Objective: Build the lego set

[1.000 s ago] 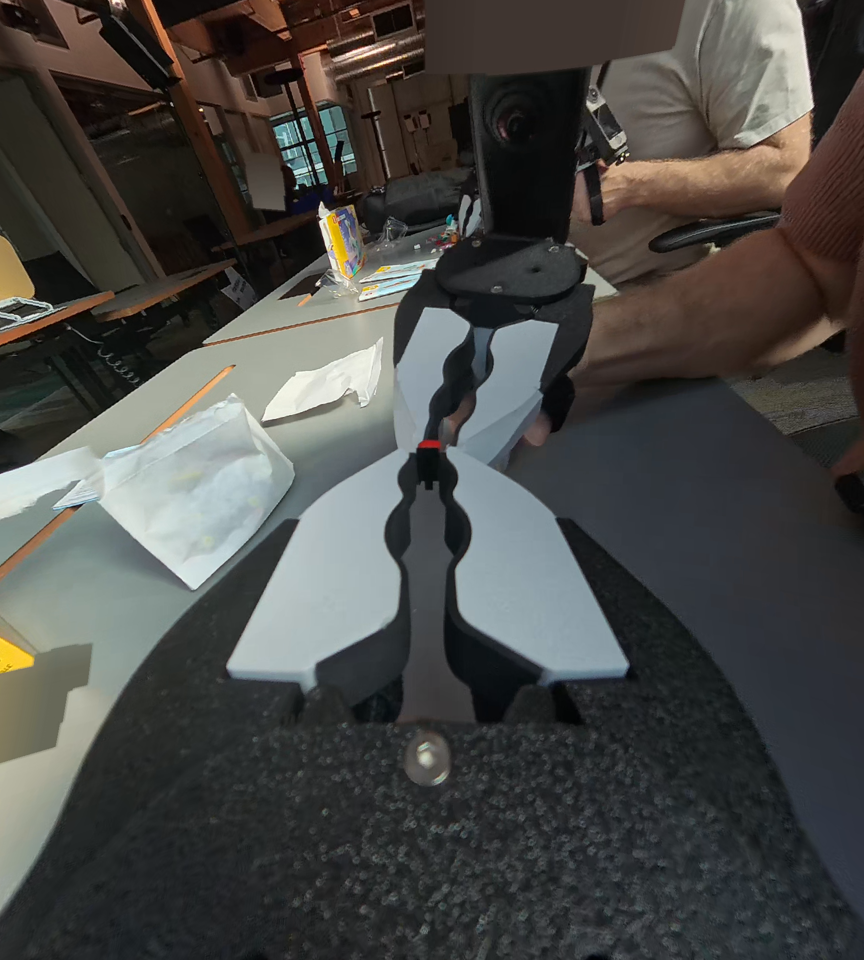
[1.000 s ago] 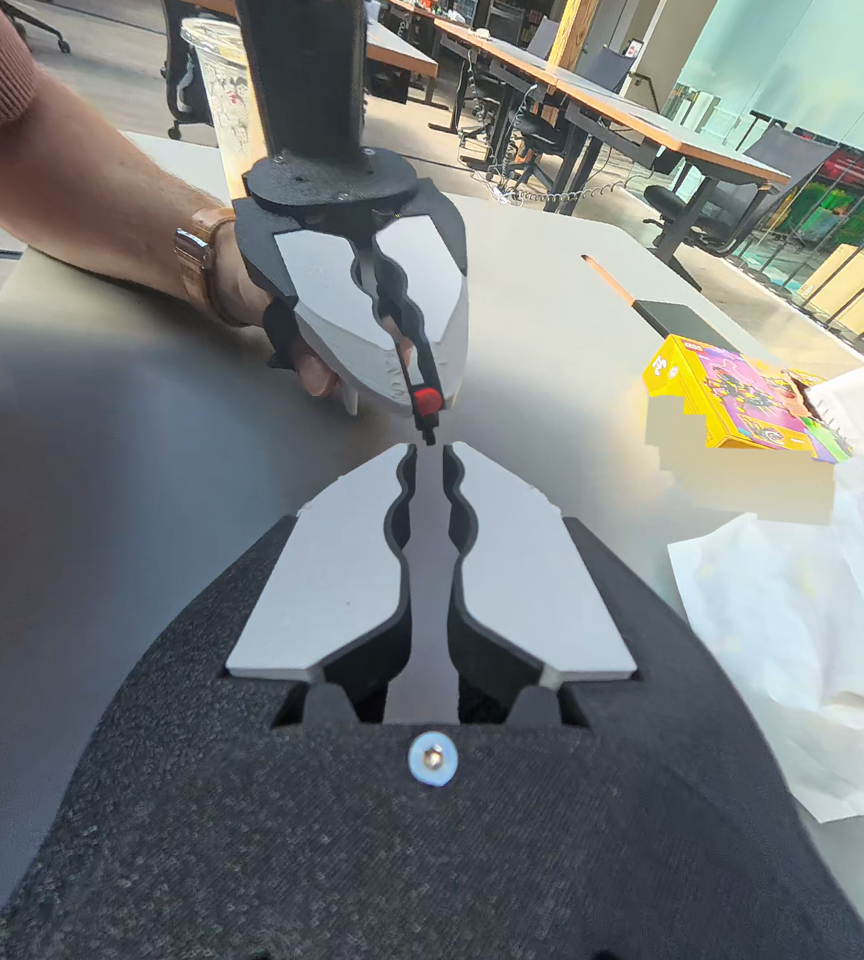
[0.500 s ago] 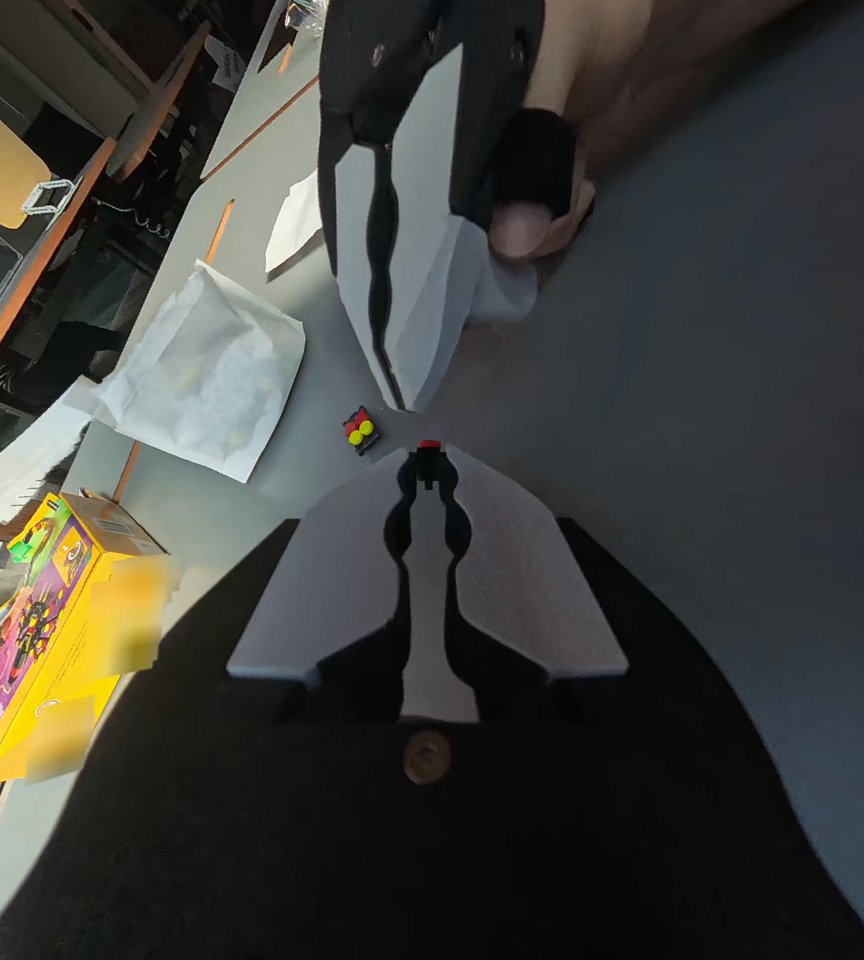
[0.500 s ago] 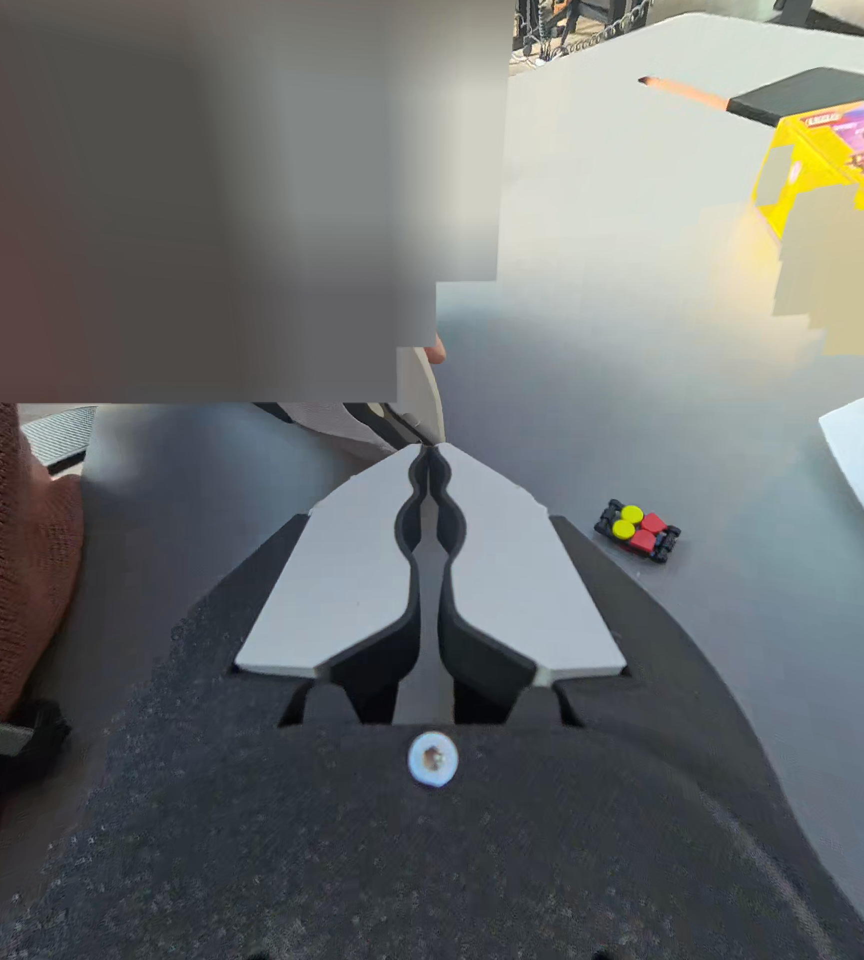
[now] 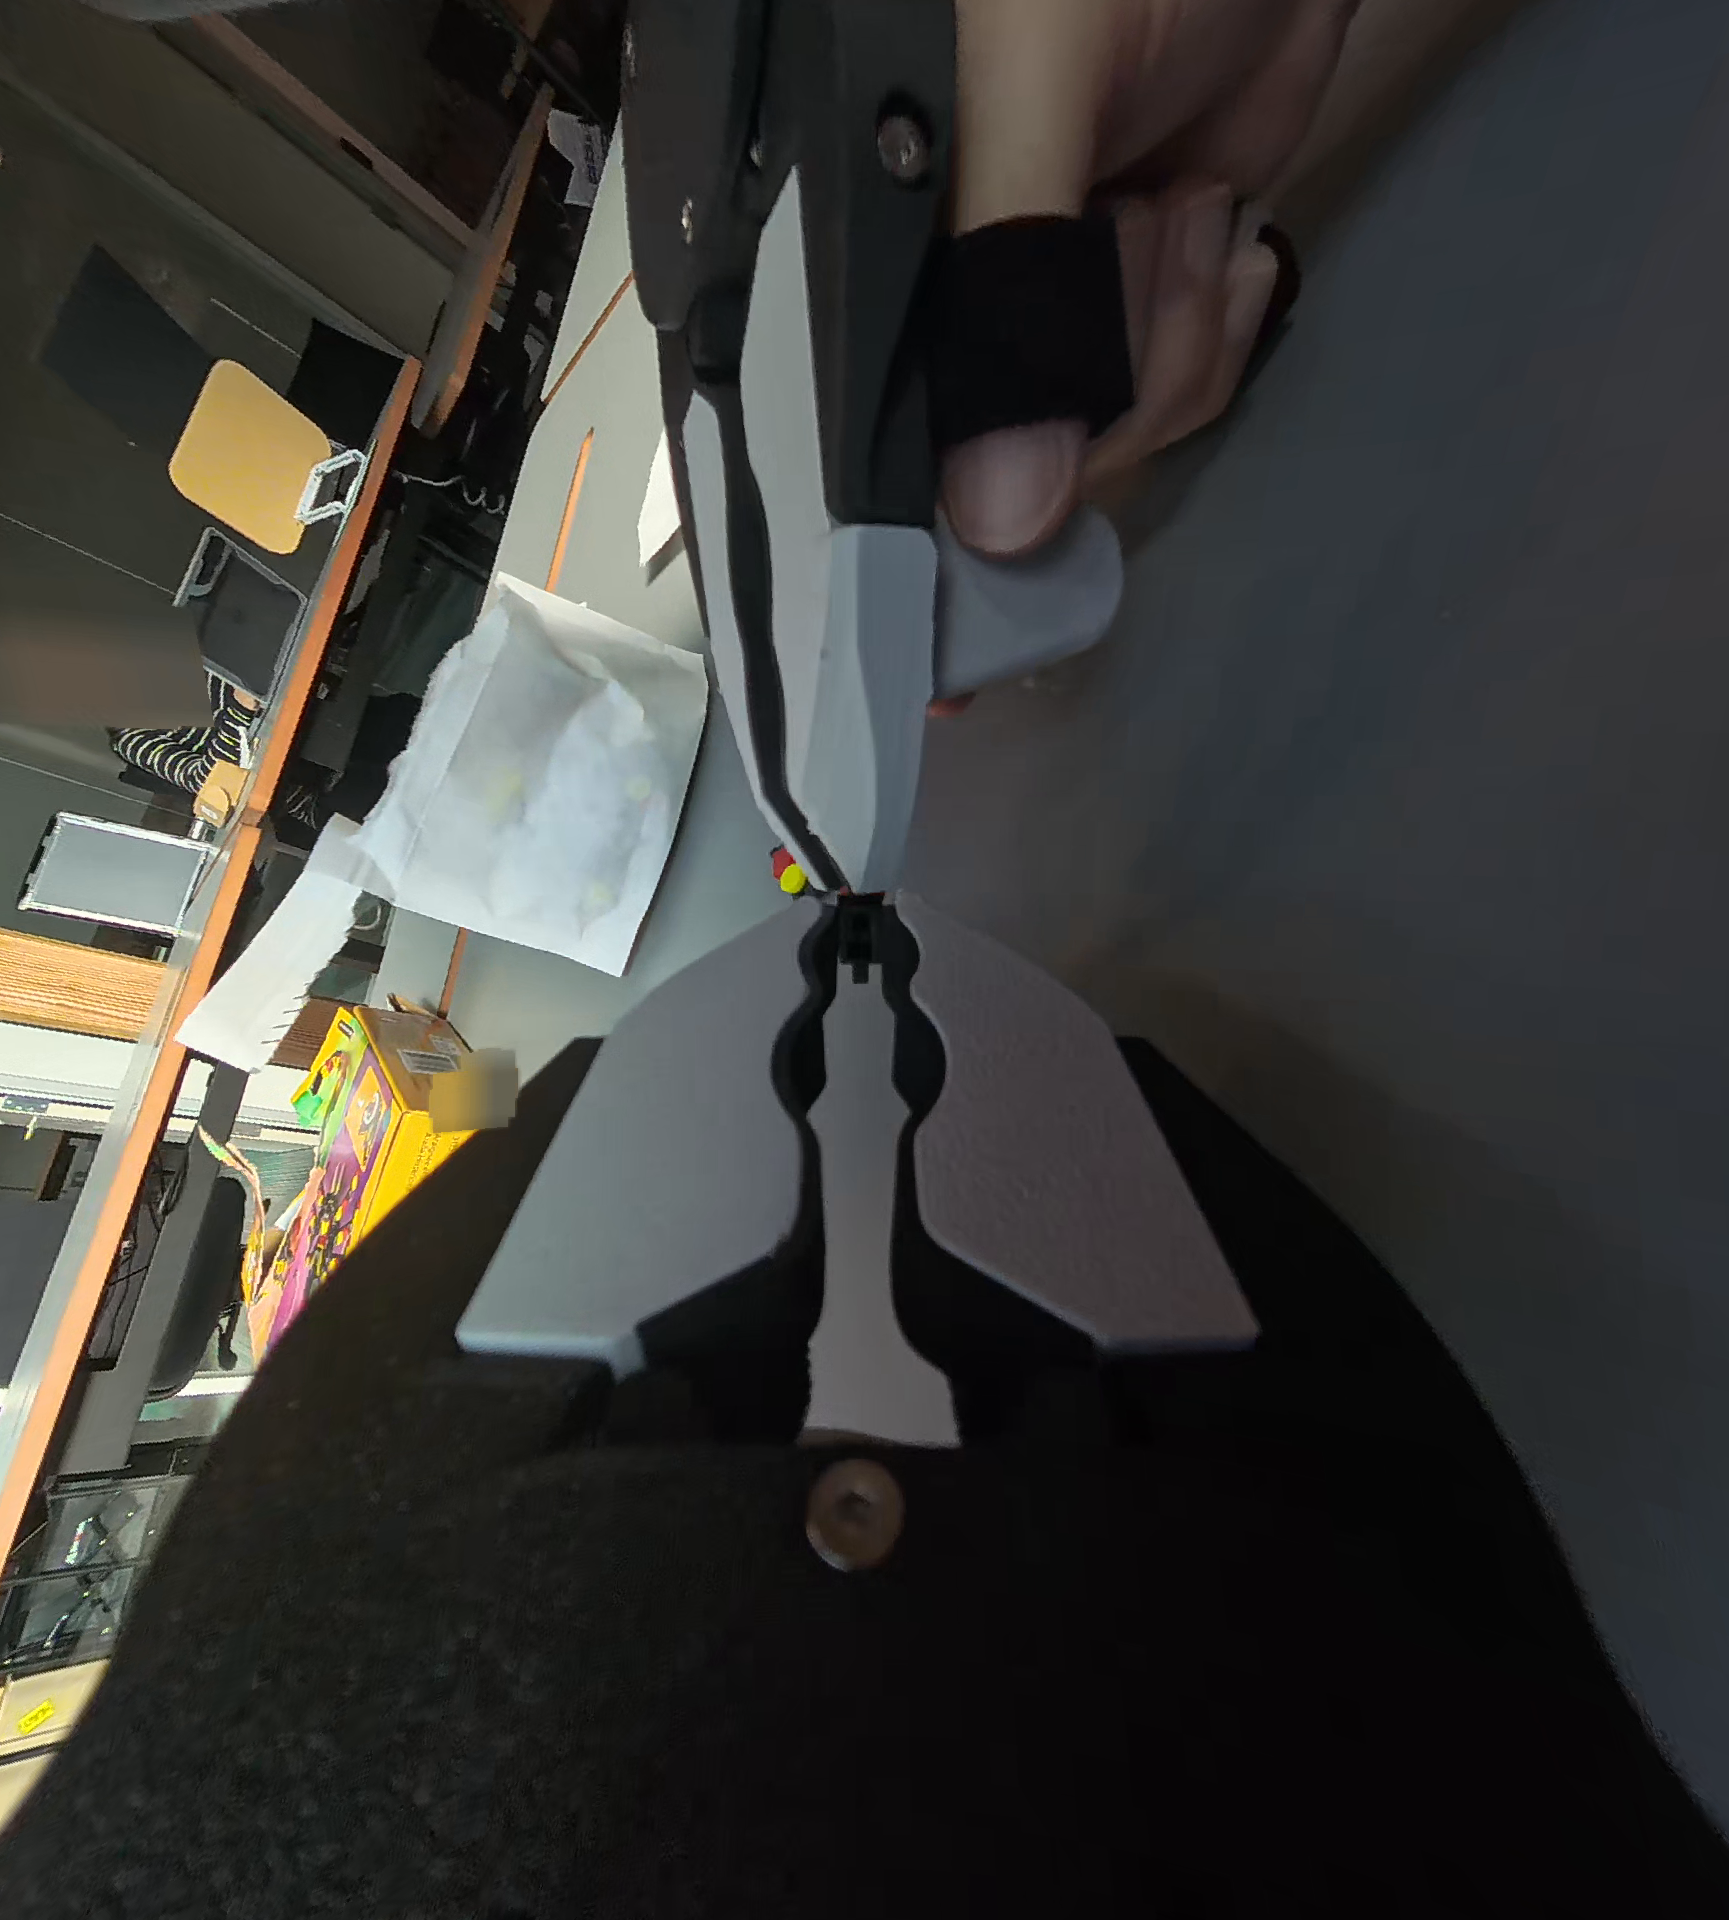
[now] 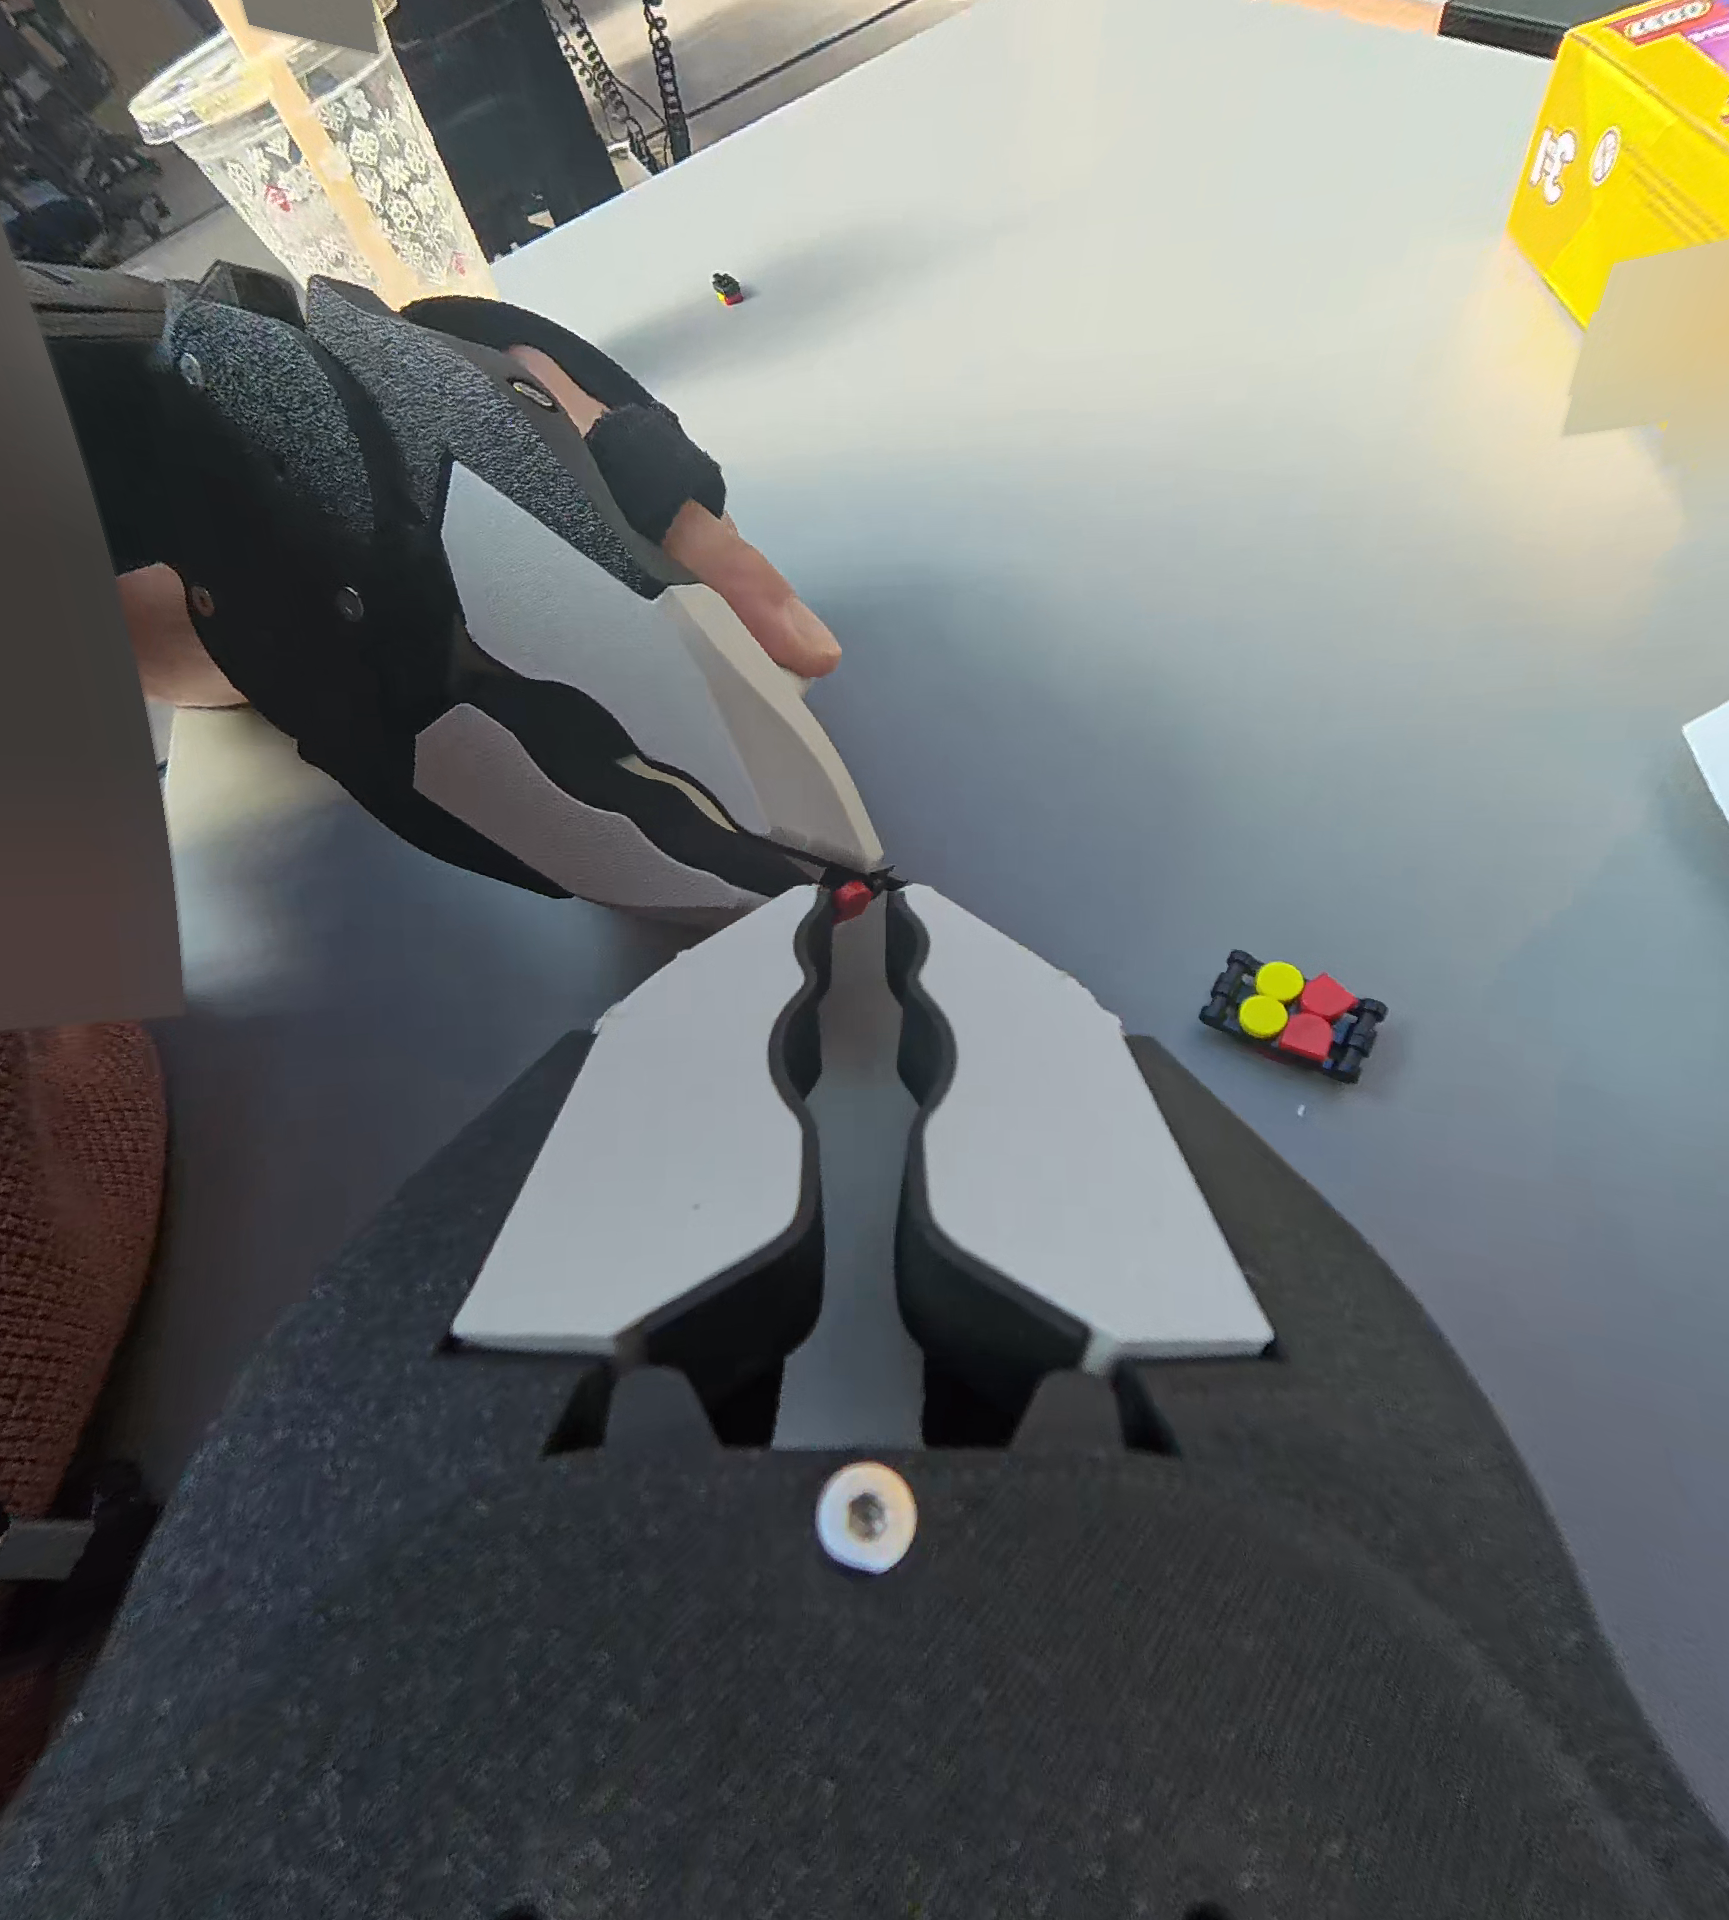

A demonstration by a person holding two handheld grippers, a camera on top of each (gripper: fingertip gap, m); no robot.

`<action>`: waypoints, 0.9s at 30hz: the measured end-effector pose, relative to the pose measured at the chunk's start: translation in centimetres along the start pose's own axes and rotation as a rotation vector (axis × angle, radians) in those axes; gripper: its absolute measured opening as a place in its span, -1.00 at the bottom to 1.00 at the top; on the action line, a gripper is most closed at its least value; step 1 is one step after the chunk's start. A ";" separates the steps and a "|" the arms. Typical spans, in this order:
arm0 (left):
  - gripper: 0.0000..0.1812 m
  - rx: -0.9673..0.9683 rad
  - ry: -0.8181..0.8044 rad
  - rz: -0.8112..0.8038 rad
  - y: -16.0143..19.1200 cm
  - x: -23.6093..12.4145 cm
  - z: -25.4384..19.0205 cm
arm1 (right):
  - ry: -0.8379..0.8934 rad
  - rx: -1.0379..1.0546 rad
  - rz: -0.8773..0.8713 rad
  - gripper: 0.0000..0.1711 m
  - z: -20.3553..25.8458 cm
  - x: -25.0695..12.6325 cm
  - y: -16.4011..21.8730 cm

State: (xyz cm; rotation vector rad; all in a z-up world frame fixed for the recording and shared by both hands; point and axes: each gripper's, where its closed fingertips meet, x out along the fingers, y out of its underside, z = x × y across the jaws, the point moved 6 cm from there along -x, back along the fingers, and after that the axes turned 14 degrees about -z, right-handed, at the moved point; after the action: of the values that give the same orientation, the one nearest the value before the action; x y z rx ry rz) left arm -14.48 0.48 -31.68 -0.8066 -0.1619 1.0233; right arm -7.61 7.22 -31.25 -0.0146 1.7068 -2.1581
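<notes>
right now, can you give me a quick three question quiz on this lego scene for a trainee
1. True or false: the left gripper is shut on a small black piece.
2. Multiple choice: where is the small car with yellow and red tiles? A) lying on the table, free of both grippers; B) held in the right gripper; C) on top of the yellow box.
3. Fill in: the bit at the point where the two grippers' tips meet is coloured ____.

Key: 1 true; 2 A; 3 red.
</notes>
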 end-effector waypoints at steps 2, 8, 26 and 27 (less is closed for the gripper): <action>-0.92 0.028 -0.011 0.005 0.0 0.0 0.0 | 0.006 0.001 -0.001 -0.89 -0.1 0.0 0.0; -0.92 0.017 -0.003 -0.081 -1.1 -0.1 -0.6 | 0.066 -0.033 0.094 -1.00 -0.4 0.4 0.9; -0.92 -0.408 -0.033 -0.296 -2.2 -1.9 2.6 | -0.137 -0.222 -0.264 -0.78 2.5 -1.3 -2.6; -0.92 -0.434 -0.044 -0.310 -2.2 -2.0 2.9 | -0.173 -0.158 -0.299 -0.78 2.6 -1.4 -2.9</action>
State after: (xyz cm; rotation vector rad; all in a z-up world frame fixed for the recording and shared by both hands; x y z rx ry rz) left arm -15.37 -0.20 -27.73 -1.1114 -0.5434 0.7183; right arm -6.50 5.77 -27.53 -0.5139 1.8631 -2.1417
